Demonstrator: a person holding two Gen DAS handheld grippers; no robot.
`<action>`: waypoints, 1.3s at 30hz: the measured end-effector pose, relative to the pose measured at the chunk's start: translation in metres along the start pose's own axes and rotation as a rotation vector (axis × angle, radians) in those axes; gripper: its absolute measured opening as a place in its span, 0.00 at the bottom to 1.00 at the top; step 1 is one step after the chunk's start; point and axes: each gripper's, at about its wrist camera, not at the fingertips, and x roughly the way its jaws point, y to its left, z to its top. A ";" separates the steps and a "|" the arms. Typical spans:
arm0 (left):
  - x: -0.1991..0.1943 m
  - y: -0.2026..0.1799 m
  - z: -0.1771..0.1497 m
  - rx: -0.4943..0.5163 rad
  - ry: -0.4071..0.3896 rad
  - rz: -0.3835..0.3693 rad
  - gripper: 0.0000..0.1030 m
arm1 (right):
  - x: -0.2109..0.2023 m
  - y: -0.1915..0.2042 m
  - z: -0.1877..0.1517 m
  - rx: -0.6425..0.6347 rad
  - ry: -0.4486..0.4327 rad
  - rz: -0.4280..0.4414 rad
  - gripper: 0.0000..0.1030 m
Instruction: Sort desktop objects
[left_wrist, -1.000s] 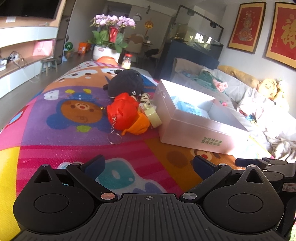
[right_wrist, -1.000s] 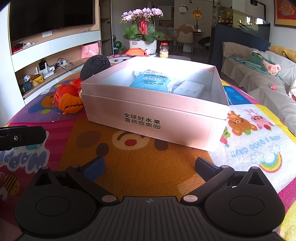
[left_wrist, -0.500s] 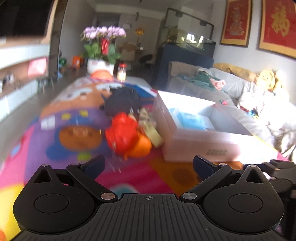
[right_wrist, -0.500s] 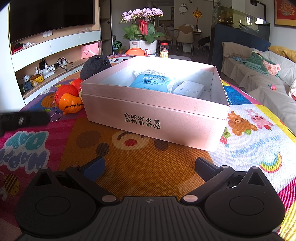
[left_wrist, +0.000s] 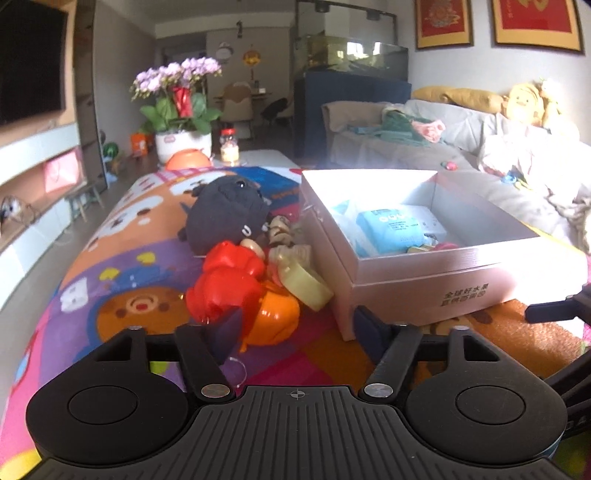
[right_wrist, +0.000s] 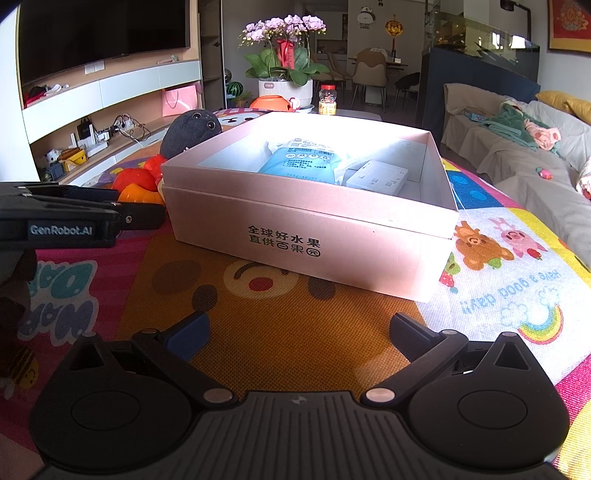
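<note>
While the left gripper (left_wrist: 295, 325) is closing its jaws, the red and orange toy (left_wrist: 236, 295) is lying right at its tips, far closer than it was a second ago, when it sat well ahead with the jaws spread wide. The left fingertip (left_wrist: 225, 328) is overlapping the toy's near edge, yet the pads are not pressing on it: the right fingertip is standing clear, near the corner of the pink box (left_wrist: 461, 273). Judging from this, the approach is ending and a pick of that toy is starting, the box being the likely home for it, since a blue packet (left_wrist: 388, 230) is already lying inside.

The toy is resting on the colourful mat (left_wrist: 122, 266) covering the counter, just left of the box and touching a roll of tape (left_wrist: 306, 280); a black plush (left_wrist: 225, 218) is sitting beyond it. Its long axis is running near to far, red part pointing away and slightly left, orange part toward the camera, with a key ring (left_wrist: 236, 371) trailing at the near end.

The right gripper (right_wrist: 295, 332) is hovering in place with its jaws wide apart and nothing between them, facing the box's near wall; the view from it is unchanged.
</note>
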 end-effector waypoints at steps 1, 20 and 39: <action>0.002 0.000 0.001 0.020 0.001 0.010 0.43 | 0.000 -0.001 0.001 -0.002 0.006 0.006 1.00; 0.006 0.041 -0.004 -0.034 0.098 0.054 0.78 | -0.024 0.014 -0.011 -0.005 0.106 0.000 1.00; -0.039 -0.035 -0.008 0.087 0.049 -0.302 0.70 | -0.092 -0.010 0.007 0.007 -0.207 -0.070 1.00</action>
